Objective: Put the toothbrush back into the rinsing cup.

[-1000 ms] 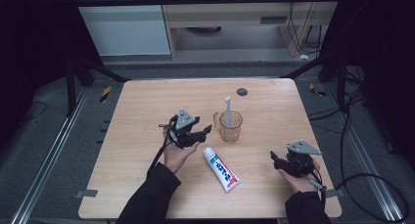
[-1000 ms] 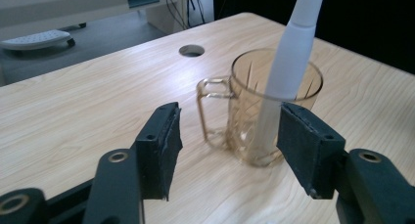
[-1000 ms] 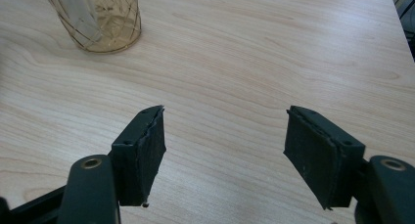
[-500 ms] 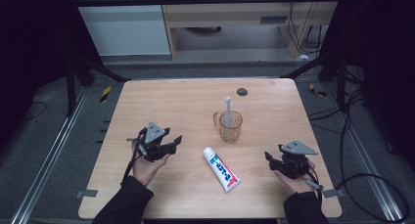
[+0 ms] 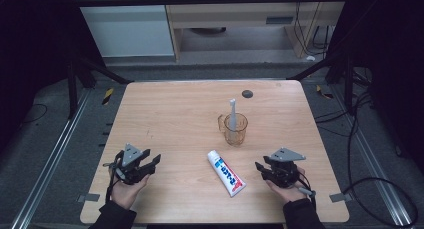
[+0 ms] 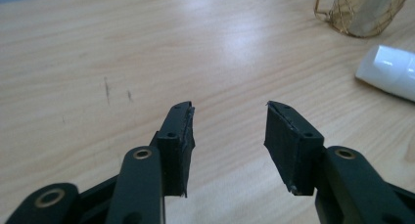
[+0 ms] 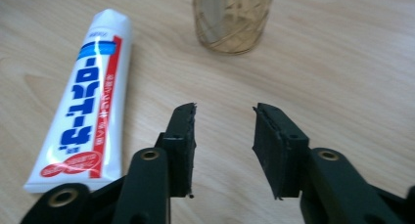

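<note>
Wooden table [image 5: 165, 114] seen from above, with a white toothpaste tube [image 5: 226, 172] lying flat near the front edge, cap end toward the middle of the table, between the two hand-held tools and apart from both. Just beyond the tube, an amber see-through cup [image 5: 235, 129] standing upright, a white toothbrush [image 5: 232, 109] standing in it. Farther back, near the far edge, a small dark round disc [image 5: 247, 93]. Left gripper [image 5: 148, 162] held low over the front left of the table, well apart from tube and cup; in the left gripper view [image 6: 229, 131] jaws apart, having just been closing, nothing between them but bare wood, cup base at upper right and the tube's white cap end at the right edge. Right gripper [image 5: 260, 168] held at the front right, just beside the tube's crimped end without touching it; in the right gripper view [image 7: 224, 133] jaws apart with a narrower gap, also having just been closing, nothing between them, tube lying to their left, cup straight ahead beyond them
</note>
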Available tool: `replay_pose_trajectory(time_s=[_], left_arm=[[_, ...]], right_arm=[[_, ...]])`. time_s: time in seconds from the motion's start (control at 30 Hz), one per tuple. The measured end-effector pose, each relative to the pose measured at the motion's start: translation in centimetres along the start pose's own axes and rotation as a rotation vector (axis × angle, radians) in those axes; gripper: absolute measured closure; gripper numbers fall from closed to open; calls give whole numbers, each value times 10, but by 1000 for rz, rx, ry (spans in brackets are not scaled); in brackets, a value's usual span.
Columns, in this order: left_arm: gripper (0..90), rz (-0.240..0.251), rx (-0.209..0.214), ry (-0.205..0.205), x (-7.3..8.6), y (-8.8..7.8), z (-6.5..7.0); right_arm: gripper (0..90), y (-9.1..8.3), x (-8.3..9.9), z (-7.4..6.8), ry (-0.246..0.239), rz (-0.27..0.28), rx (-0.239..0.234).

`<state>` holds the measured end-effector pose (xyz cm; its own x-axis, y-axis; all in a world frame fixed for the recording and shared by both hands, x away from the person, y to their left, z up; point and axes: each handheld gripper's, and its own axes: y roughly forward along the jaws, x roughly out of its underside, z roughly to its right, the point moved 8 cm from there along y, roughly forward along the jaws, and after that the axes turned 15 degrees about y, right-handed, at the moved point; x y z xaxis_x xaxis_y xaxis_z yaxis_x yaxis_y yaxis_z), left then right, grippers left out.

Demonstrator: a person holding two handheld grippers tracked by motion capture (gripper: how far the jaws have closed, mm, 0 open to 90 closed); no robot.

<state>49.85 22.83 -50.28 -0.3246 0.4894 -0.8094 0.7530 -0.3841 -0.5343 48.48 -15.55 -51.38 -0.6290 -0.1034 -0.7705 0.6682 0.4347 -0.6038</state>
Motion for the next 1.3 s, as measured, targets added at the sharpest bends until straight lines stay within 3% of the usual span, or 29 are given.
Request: replay_pose_trajectory(time_s=[0.13,0.2,0.23,0.33,0.5,0.93,1.3], left_arm=[[546,-18,-18,-19,8,-5,-6],[554,-29,-34,-25,13,-7,-10],[563,-48,-62,-16,20,-8,-17],[581,-71,-82,-30,28,-6,-25],[607,-80,-98,-24,30,-5,-28],[660,-111,-97,-9,35,0,-29],[662,-114,-90,-6,35,1,-28]], right_arm=[[657,5,6,-11,-10,-32,-23],[677,7,8,-15,-15,-42,-31],[696,9,9,-19,-12,-50,-43],[728,13,12,-25,-16,-65,-56],[774,22,18,-32,-27,-100,-67],[891,32,28,-39,-51,-167,-78],[900,33,35,-45,-75,-212,-108]])
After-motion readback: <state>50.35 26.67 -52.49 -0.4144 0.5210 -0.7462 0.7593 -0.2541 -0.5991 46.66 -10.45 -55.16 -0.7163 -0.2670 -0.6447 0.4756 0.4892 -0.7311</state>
